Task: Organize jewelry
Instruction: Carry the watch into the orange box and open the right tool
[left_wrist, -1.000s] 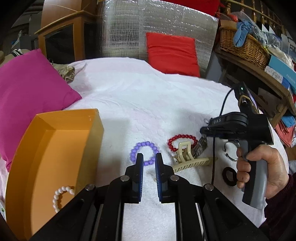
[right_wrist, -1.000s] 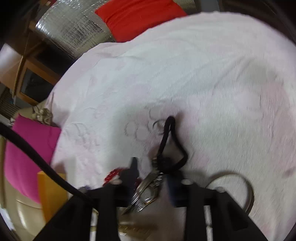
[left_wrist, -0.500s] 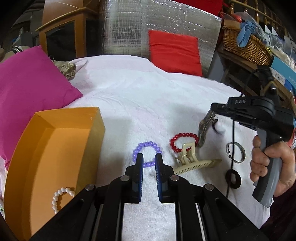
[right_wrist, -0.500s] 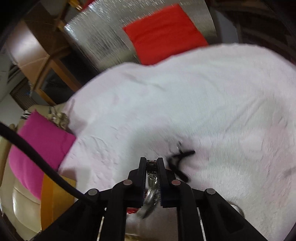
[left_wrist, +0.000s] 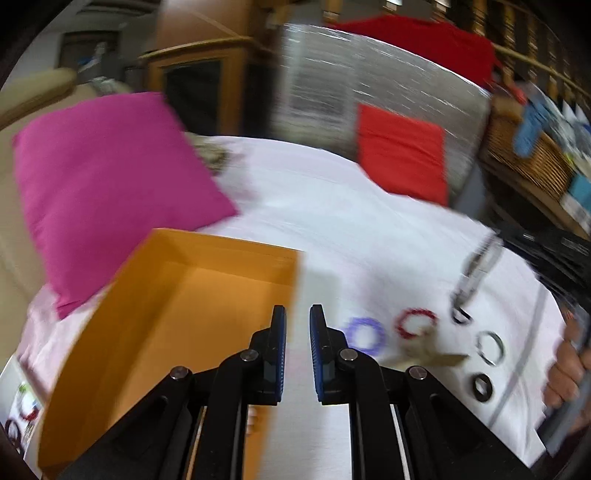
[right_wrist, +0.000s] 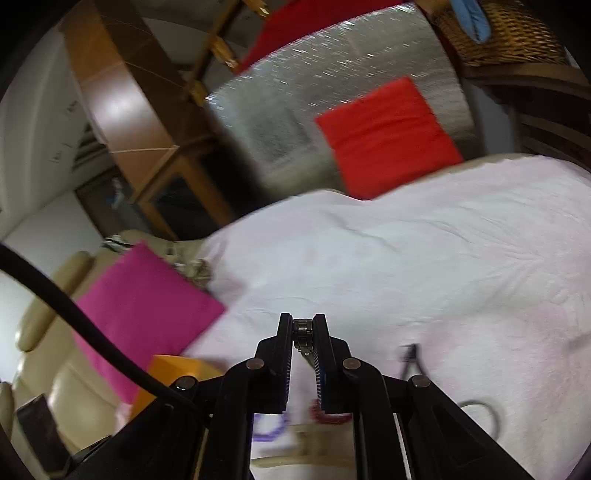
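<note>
Soft indoor light, motion blur, fisheye-warped edges.

A white bedspread (left_wrist: 332, 221) covers a bed, with a magenta pillow (left_wrist: 107, 184) lying at its left side. A red cushion (left_wrist: 402, 155) leans against a silver quilted panel (left_wrist: 332, 85) at the far end. A wooden cabinet (left_wrist: 199, 77) stands beyond on the left, and a wicker basket (right_wrist: 513, 33) of clothes sits on the right.

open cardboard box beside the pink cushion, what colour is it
Orange, the open cardboard box shows best in the left wrist view.
</note>
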